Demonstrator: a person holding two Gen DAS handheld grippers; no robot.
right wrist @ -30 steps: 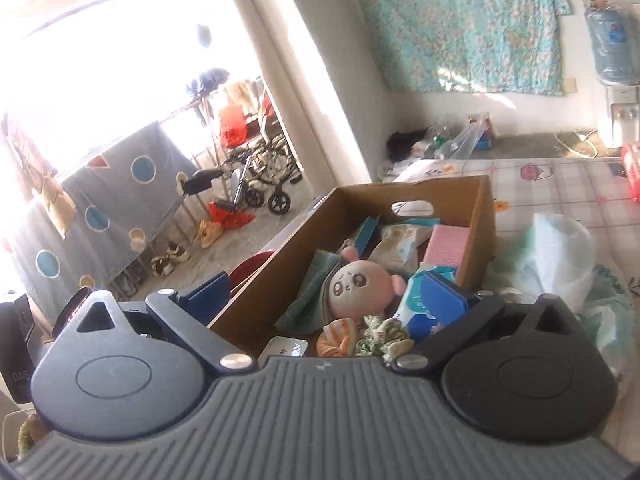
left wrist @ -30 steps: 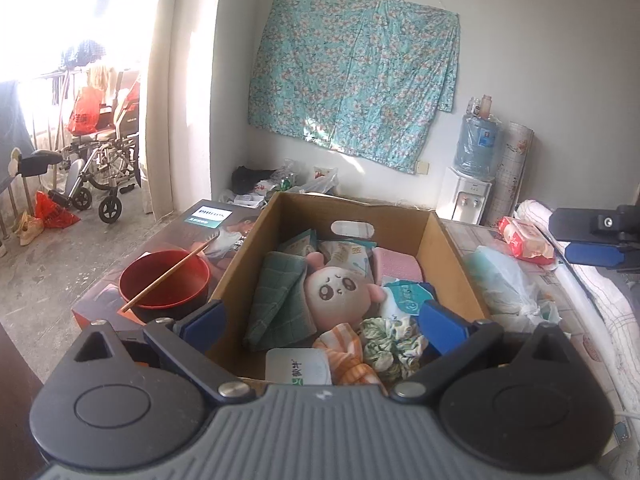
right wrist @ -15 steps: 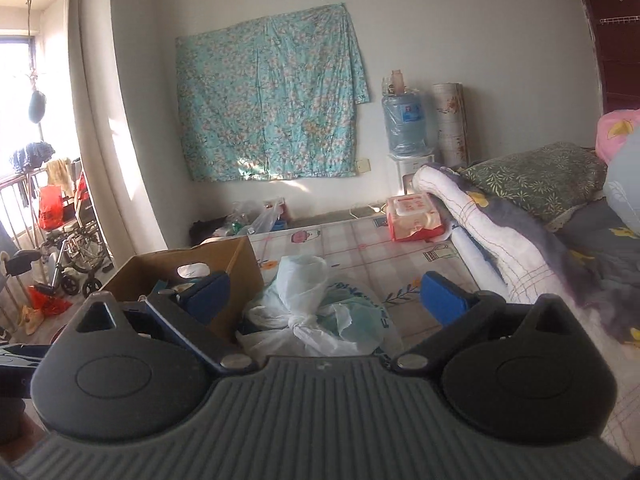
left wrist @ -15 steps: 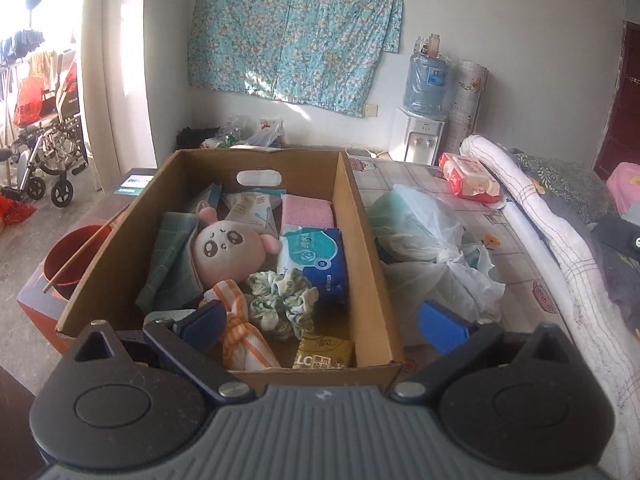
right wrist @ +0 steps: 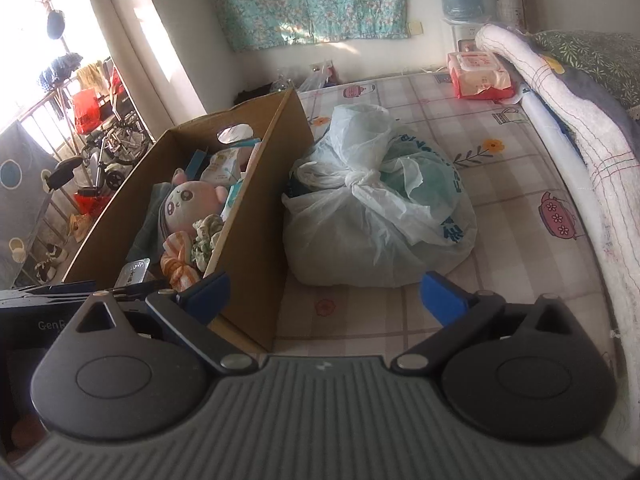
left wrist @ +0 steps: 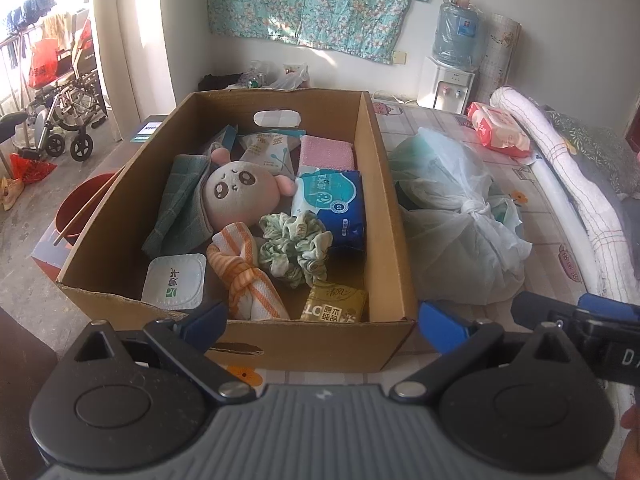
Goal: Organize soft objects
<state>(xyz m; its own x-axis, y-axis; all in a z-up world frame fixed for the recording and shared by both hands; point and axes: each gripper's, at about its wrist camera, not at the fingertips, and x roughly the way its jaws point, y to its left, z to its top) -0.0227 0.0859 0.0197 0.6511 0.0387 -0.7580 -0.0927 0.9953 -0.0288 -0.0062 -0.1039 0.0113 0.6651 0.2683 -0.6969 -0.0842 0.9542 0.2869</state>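
Observation:
A cardboard box (left wrist: 384, 184) (right wrist: 256, 240) stands on the mattress, filled with soft things: a pink plush head (left wrist: 240, 194) (right wrist: 188, 204), a green cloth (left wrist: 176, 204), an orange striped knotted cloth (left wrist: 244, 272), a green scrunchie (left wrist: 296, 248), a blue tissue pack (left wrist: 340, 200) and a pink sponge (left wrist: 326, 152). My left gripper (left wrist: 322, 322) hangs open over the box's near wall, holding nothing. To the right of the box, my right gripper (right wrist: 324, 292) is open and empty, just in front of a knotted plastic bag (right wrist: 380, 208) (left wrist: 456, 216).
A red wet-wipe pack (right wrist: 478, 74) lies at the mattress's far end. A rolled white quilt (right wrist: 560, 120) runs along the right. On the floor left of the box are a red bowl with chopsticks (left wrist: 76, 212) and a wheelchair (left wrist: 68, 112). A water dispenser (left wrist: 452, 60) stands by the wall.
Both grippers have pulled back and tilted down. The left view now looks steeply into the box; the right view has dropped from the far wall to the bag and mattress.

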